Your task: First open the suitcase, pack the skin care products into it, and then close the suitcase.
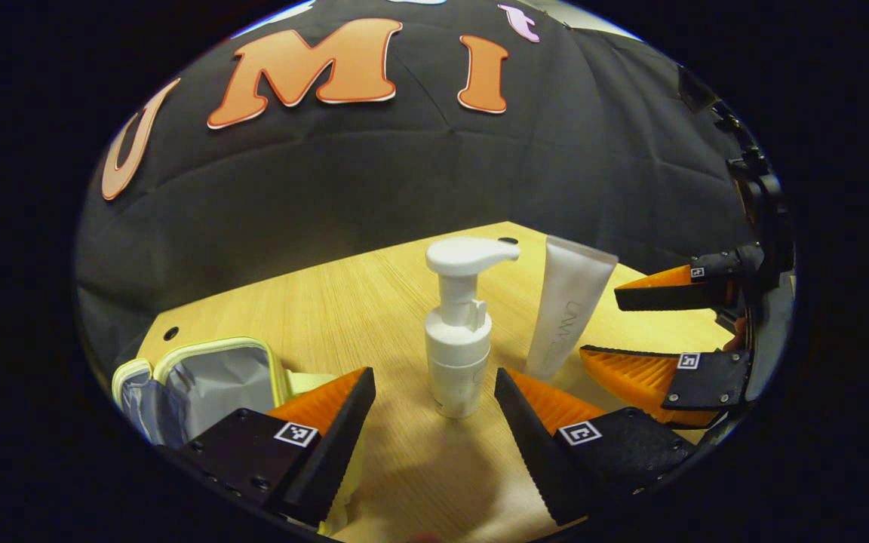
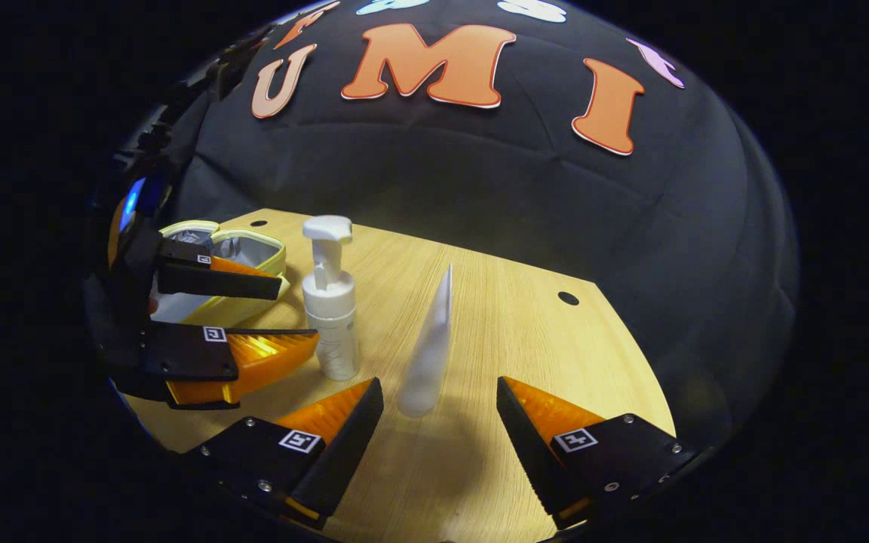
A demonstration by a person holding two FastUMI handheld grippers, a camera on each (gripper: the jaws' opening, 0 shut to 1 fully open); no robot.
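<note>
Black cloth backs a pale wood bench (image 2: 510, 317), on which the task's things stand. Suitcase (image 1: 216, 377): small, yellow-rimmed, grey-lined, lying open at the bench's edge on the left gripper's side; in the right gripper view it sits beyond the left gripper (image 2: 253, 320). Pump bottle (image 1: 459, 332): white, upright, standing on the bench just ahead of the left gripper (image 1: 434, 403) and centred on the gap between its jaws. Tube (image 2: 431, 354): white, standing on its cap, just beside the bottle and in line with the right gripper (image 2: 440, 411). Neither product is in the case; both are on the bench outside it. Jaws, left: spread wide, wider than the bottle body, touching nothing that I can see. Jaws, right: likewise wide apart, the tube standing ahead of the gap with clearance on both sides, nothing held. Judgement: with the lid up and both products outside, the packing step looks to be in hand. To do it well, each gripper should advance straight so its item sits deep between the jaws, then close on the body: low on the bottle below the pump collar, and near the cap end of the tube, which is narrow-footed and likely to topple if nudged. Close gently; the tube wall will probably yield. Keep the two grippers from crossing on the way to the case.
</note>
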